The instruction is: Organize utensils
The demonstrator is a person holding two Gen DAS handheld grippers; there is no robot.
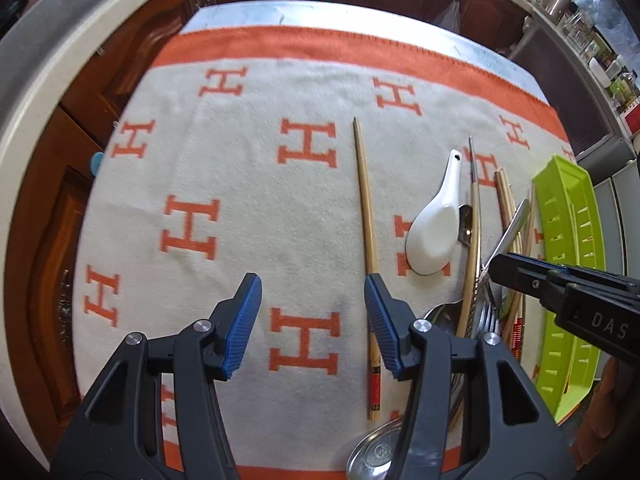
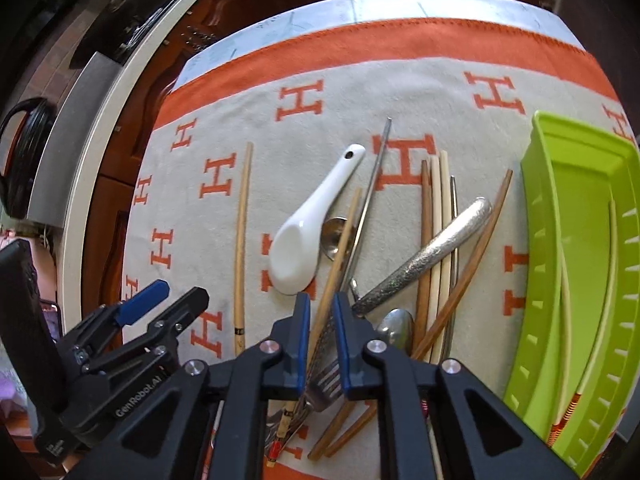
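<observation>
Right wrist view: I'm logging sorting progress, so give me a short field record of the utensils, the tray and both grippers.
surface: cream cloth with orange H marks
tray: green tray at right, pale chopsticks inside
pile: fork, textured metal handle, wooden and metal chopsticks, crossed
white spoon: white ceramic spoon, left of the pile
lone chopstick: single chopstick, apart at left
right gripper: right gripper, jaws nearly shut around pile utensils
left gripper: left gripper, open, empty

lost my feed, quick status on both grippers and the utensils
Left gripper open, empty, beside lone bamboo chopstick. Right gripper shut on chopstick and fork in pile. Green plastic tray holds two chopsticks.
</observation>
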